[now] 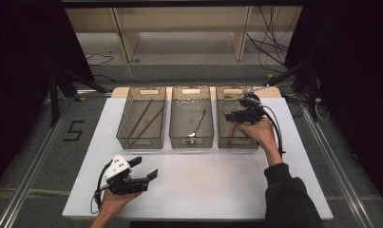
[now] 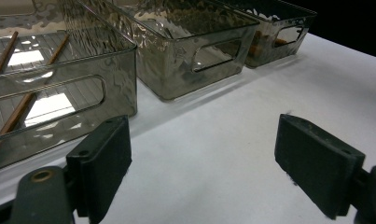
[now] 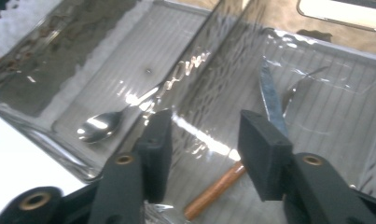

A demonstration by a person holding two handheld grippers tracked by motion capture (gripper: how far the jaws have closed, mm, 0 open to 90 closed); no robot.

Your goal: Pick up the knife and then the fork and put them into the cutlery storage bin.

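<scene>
Three clear bins stand in a row at the back of the white table. The right bin (image 1: 236, 142) holds a knife (image 3: 271, 95) with a brown handle (image 3: 213, 191), lying flat on the bin floor. My right gripper (image 3: 204, 126) hangs just above it, over this bin (image 1: 233, 115), open, its pads touching nothing. The middle bin (image 1: 191, 141) holds a metal spoon (image 3: 99, 127). Two brown chopsticks (image 1: 144, 118) lie in the left bin (image 1: 140, 142). My left gripper (image 1: 145, 167) rests low over the table's front left, open and empty (image 2: 202, 140).
In the left gripper view the bins' walls (image 2: 59, 93) stand close ahead, with bare white table (image 2: 213, 154) between the jaws. A wooden shelf frame (image 1: 127, 38) and cables (image 1: 270, 42) lie on the floor beyond the table. Black stands flank both sides.
</scene>
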